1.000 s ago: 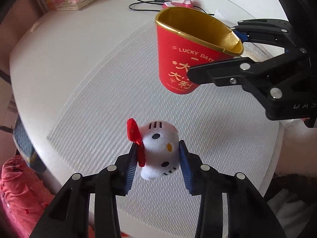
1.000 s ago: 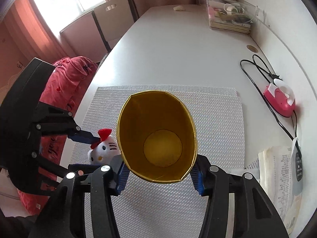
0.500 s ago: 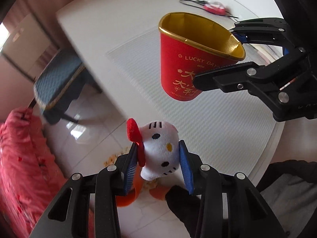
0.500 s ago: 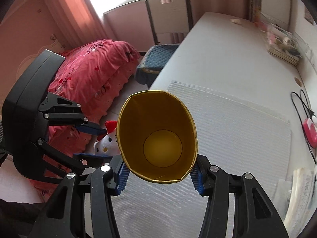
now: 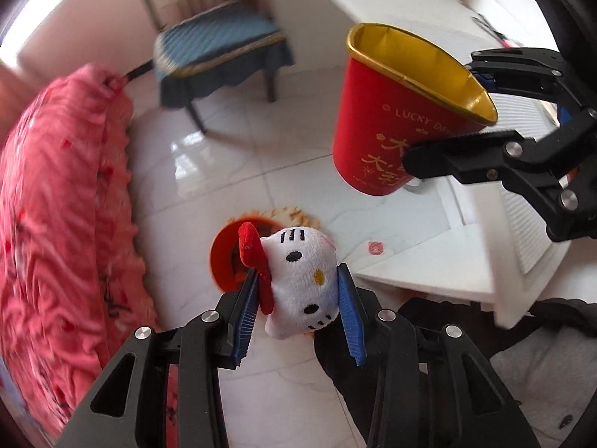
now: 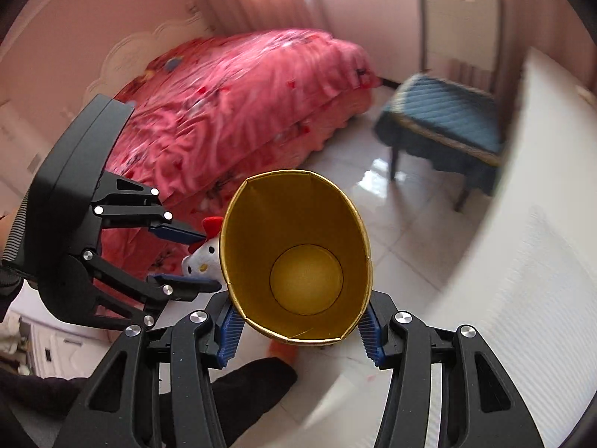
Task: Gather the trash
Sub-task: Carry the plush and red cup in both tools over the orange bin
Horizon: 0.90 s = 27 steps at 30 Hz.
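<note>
My left gripper (image 5: 298, 298) is shut on a small white cat plush (image 5: 302, 280) with a red bow, held over the tiled floor. Under it stands a red-orange bin (image 5: 227, 257), mostly hidden by the plush. My right gripper (image 6: 300, 330) is shut on a red paper cup with a gold inside (image 6: 298, 254), squeezed oval and empty. The cup also shows in the left wrist view (image 5: 395, 127), up and right of the plush. The plush shows in the right wrist view (image 6: 201, 257), left of the cup.
A pink-red bed (image 5: 56, 205) lies to the left. A blue-cushioned chair (image 5: 220, 48) stands behind. The white table's edge (image 5: 447, 272) is at the right, with the ribbed mat (image 5: 522, 224) on it. A person's dark clothing (image 5: 522, 354) is below.
Both grippers have swung left off the table with the plush and the cup. They now hang over the floor, and the bin has come into view under the plush.
</note>
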Available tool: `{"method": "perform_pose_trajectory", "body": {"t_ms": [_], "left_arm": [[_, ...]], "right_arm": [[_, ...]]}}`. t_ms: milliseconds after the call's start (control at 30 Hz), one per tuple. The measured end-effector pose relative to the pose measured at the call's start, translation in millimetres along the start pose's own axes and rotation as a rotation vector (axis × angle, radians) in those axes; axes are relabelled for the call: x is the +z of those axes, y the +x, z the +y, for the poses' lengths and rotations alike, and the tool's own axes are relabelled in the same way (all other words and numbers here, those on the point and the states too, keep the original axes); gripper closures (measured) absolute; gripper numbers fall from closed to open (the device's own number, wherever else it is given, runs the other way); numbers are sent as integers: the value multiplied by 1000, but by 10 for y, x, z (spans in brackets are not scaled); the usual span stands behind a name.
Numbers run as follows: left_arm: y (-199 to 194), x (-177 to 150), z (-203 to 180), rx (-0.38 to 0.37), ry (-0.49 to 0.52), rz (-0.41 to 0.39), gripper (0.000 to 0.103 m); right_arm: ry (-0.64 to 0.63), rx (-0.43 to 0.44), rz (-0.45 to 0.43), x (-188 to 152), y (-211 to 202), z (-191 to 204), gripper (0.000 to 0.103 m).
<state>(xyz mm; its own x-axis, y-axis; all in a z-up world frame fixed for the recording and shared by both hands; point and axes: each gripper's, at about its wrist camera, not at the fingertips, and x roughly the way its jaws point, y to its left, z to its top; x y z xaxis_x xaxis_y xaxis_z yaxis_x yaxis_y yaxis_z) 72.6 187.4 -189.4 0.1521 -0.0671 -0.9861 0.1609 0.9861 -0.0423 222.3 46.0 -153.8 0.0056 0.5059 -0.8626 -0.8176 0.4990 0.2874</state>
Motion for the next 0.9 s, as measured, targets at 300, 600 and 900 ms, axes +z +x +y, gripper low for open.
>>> {"method": "perform_pose_trajectory", "body": {"t_ms": [300,600,900], "left_arm": [[466,-343,689,-41,-113,60,60],[1268,-465,1111,-115,-153,107,59],[1900,-561,1287,-180,-174,160,55]], "right_arm": [[-48,25,151,431,1220,708,50],[-7,-2,297,350,2501,860,50],[41,-33,391,139,3336,692,48]]}}
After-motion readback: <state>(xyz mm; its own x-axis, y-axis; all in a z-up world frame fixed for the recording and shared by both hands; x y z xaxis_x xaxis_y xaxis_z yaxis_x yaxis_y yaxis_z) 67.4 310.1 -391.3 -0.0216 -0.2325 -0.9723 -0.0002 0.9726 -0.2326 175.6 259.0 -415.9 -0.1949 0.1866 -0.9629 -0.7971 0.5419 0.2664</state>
